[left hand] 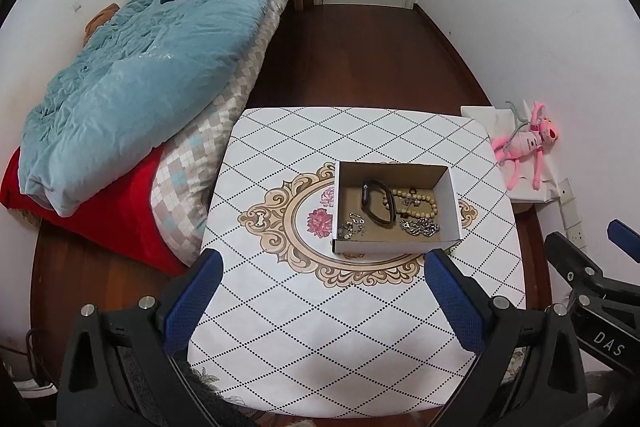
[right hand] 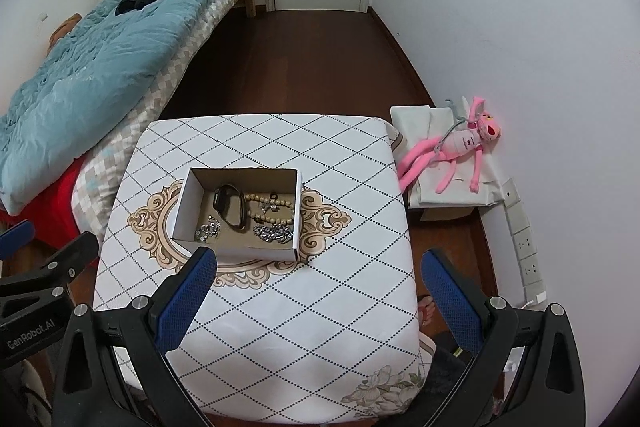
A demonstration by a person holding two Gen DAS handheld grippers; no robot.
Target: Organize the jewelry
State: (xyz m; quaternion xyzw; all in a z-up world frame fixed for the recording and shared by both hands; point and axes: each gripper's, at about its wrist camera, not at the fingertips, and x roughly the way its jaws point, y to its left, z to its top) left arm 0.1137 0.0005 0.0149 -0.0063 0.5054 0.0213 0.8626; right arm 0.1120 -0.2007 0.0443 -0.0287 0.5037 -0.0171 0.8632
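Note:
An open cardboard box [left hand: 394,247] [right hand: 234,251] stands on the patterned table [left hand: 320,327] [right hand: 300,307]. Inside lie a black band [left hand: 376,203] [right hand: 231,205], a beige bead string [left hand: 426,205] [right hand: 276,205], a small silver chain [left hand: 352,227] [right hand: 208,229] and a larger silver chain [left hand: 422,227] [right hand: 274,231]. My left gripper [left hand: 322,263] is open and empty, held above the table just short of the box. My right gripper [right hand: 318,261] is open and empty, near the box's front right corner. Each gripper shows at the edge of the other's view.
A bed with a blue quilt [left hand: 140,67] [right hand: 80,59] runs along the left of the table. A pink plush toy [left hand: 528,143] [right hand: 456,151] lies on a white box to the right, by the wall. Dark wood floor [left hand: 360,59] leads to a white door.

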